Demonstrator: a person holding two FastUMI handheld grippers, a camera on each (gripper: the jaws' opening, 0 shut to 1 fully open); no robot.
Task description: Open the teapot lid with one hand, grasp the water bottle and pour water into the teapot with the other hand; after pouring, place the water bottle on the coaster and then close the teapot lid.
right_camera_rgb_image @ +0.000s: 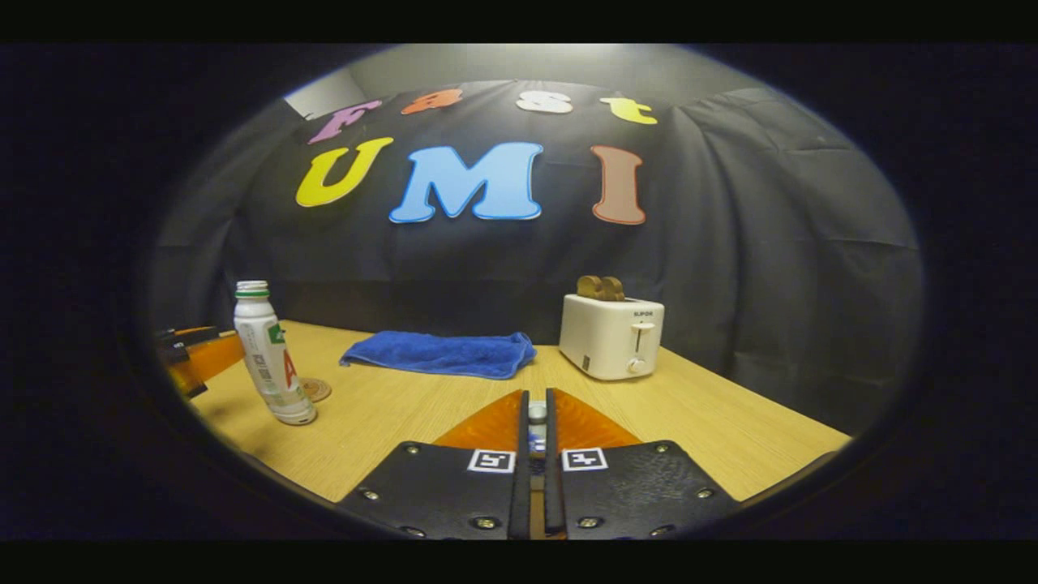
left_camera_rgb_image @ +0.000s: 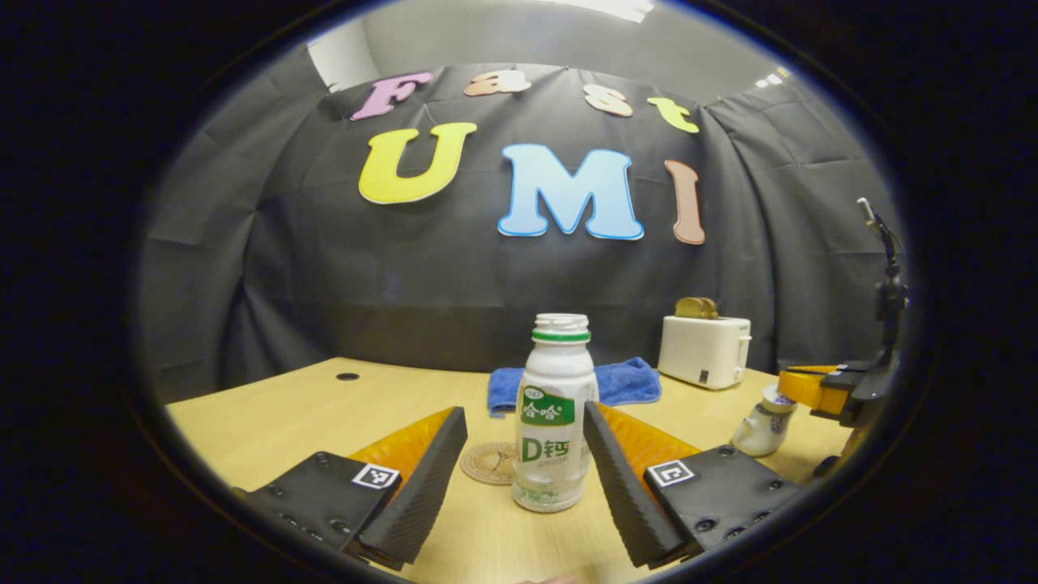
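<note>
White water bottle (left_camera_rgb_image: 554, 414) stands between the left gripper's (left_camera_rgb_image: 525, 434) wide jaws; right gripper's (right_camera_rgb_image: 536, 418) jaws pinch the teapot lid (right_camera_rgb_image: 536, 413).

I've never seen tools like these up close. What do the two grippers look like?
Each gripper, left and right, has two wedge-shaped fingers with ribbed inner faces. The fingers mount on dark textured plates fixed with screws, and each plate carries a small square black-and-white marker. No cables or sleeves are visible.
</note>
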